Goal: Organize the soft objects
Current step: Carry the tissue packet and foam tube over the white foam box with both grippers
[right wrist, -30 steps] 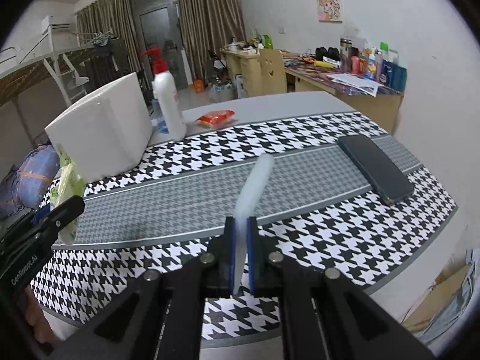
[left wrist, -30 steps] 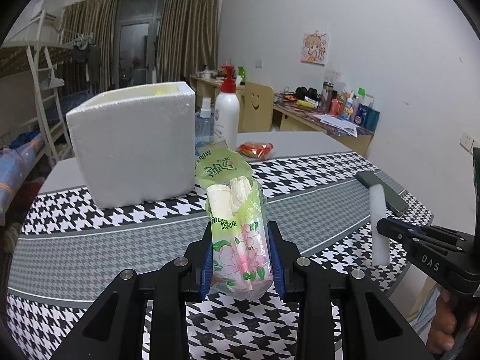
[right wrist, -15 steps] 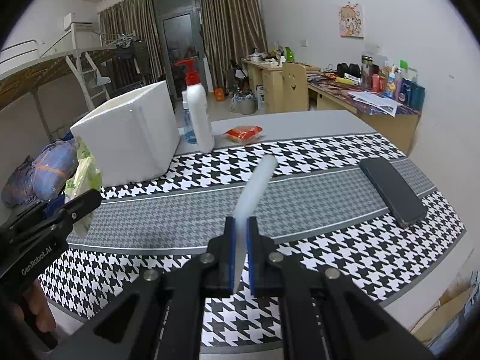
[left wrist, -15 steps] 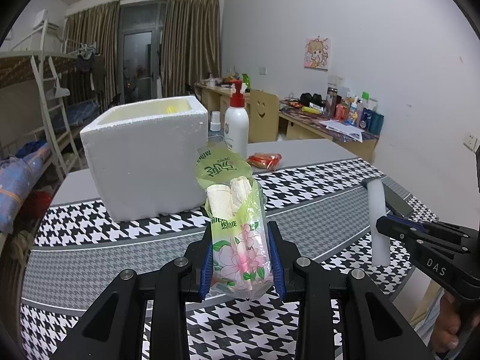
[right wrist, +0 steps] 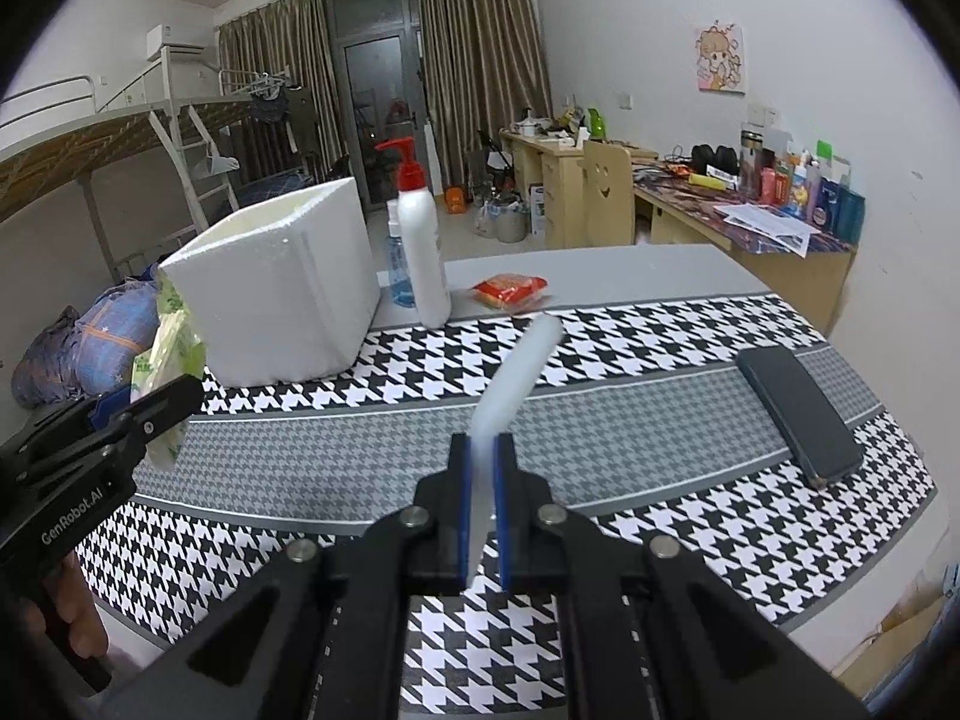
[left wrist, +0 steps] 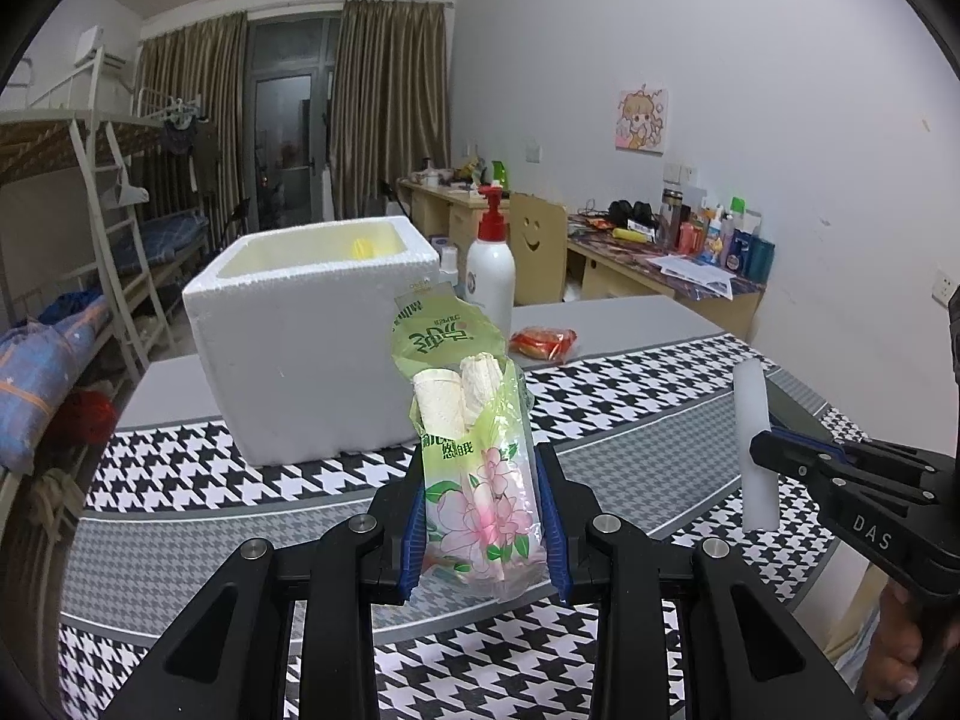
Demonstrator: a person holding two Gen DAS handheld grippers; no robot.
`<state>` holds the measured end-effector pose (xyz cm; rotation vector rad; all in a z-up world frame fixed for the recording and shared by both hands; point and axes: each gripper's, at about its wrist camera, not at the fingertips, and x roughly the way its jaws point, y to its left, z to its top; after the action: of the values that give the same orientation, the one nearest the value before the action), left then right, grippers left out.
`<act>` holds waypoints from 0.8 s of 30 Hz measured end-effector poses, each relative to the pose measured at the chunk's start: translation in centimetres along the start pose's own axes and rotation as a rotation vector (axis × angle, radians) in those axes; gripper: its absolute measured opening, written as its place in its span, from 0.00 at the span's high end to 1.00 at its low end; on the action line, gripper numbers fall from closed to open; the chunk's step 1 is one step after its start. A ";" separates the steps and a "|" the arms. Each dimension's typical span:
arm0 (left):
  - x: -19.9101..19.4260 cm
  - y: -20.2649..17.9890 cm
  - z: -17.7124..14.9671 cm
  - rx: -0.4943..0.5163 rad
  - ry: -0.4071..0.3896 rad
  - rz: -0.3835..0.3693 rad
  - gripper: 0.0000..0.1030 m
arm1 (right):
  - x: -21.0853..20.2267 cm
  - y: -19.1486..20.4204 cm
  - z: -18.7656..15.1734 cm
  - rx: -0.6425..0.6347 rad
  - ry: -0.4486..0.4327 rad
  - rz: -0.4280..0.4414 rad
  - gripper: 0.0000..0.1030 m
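Note:
My left gripper [left wrist: 483,516] is shut on a green floral tissue pack [left wrist: 474,456], held upright above the table, in front of the white foam box [left wrist: 312,336]. The box is open on top, with something yellow inside. My right gripper [right wrist: 480,504] is shut on a white foam strip [right wrist: 516,372], held above the table's front part. The strip [left wrist: 755,444] and the right gripper [left wrist: 757,445] show at the right of the left wrist view. The tissue pack [right wrist: 171,348] and the box [right wrist: 282,288] show at the left of the right wrist view.
A houndstooth cloth [right wrist: 600,420] covers the table. A red-pump white bottle [right wrist: 423,252], a small blue bottle [right wrist: 399,276] and a red snack packet [right wrist: 510,291] stand behind the box. A black phone [right wrist: 798,414] lies at the right. Bunk bed left, desks behind.
Both grippers have risen with their loads, so the foam box's open top now shows. Both grips are unchanged.

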<state>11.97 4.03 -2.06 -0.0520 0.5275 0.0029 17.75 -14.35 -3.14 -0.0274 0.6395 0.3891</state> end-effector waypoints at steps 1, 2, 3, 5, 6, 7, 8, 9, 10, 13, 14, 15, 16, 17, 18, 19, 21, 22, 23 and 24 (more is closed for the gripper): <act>0.0 0.1 0.0 0.003 -0.001 0.003 0.67 | 0.0 0.0 0.1 0.000 -0.001 0.003 0.91; 0.0 0.1 0.1 0.002 -0.001 0.006 0.67 | 0.0 0.1 0.2 0.000 -0.002 0.006 0.91; 0.0 0.3 0.3 -0.001 0.000 0.004 0.67 | 0.0 0.1 0.2 -0.001 -0.003 0.006 0.91; 0.0 0.4 0.4 0.000 -0.001 0.005 0.67 | 0.1 0.3 0.3 -0.007 -0.003 0.012 0.91; -0.1 0.4 0.5 0.001 -0.005 0.011 0.67 | 0.0 0.3 0.4 -0.009 -0.004 0.014 0.91; -0.1 0.4 0.6 0.002 -0.009 0.013 0.67 | 0.0 0.4 0.5 -0.011 -0.006 0.017 0.91; -0.2 0.4 0.7 0.004 -0.013 0.014 0.67 | 0.0 0.4 0.6 -0.012 -0.008 0.019 0.91; -0.2 0.4 0.8 0.003 -0.017 0.017 0.67 | 0.0 0.5 0.7 -0.014 -0.011 0.023 0.91; -0.3 0.4 0.9 0.004 -0.019 0.019 0.67 | -0.1 0.5 0.8 -0.017 -0.014 0.025 0.91; -0.3 0.4 1.1 0.007 -0.023 0.025 0.67 | -0.1 0.8 1.1 -0.026 -0.020 0.029 0.91; -0.3 0.4 1.3 0.006 -0.024 0.026 0.67 | -0.1 0.9 1.2 -0.029 -0.022 0.031 0.91; -0.3 0.4 1.4 0.007 -0.025 0.026 0.67 | -0.1 1.0 1.3 -0.031 -0.024 0.033 0.91; -0.3 0.4 1.5 0.008 -0.027 0.028 0.67 | -0.2 1.0 1.4 -0.034 -0.027 0.035 0.91; -0.3 0.4 1.6 0.009 -0.030 0.030 0.67 | -0.3 1.1 1.4 -0.036 -0.030 0.037 0.91; -0.3 0.4 1.7 0.011 -0.033 0.031 0.67 | -0.3 1.2 1.5 -0.038 -0.033 0.038 0.91; -0.4 0.5 1.9 0.010 -0.037 0.033 0.67 | -0.3 1.3 1.7 -0.040 -0.035 0.041 0.91; -0.6 0.5 2.2 0.013 -0.047 0.033 0.67 | -0.4 1.5 1.9 -0.048 -0.041 0.043 0.91; -0.7 0.5 2.3 0.014 -0.051 0.034 0.67 | -0.5 1.6 2.0 -0.052 -0.044 0.045 0.91; -0.8 0.5 2.4 0.015 -0.054 0.033 0.67 | -0.5 1.8 2.2 -0.055 -0.047 0.046 0.91; -0.9 0.6 2.6 0.016 -0.057 0.031 0.67 | -0.6 1.9 2.3 -0.058 -0.050 0.049 0.91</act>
<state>12.50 4.74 0.58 -0.0277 0.4711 0.0299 17.98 -12.48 -0.74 -0.0566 0.5802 0.4544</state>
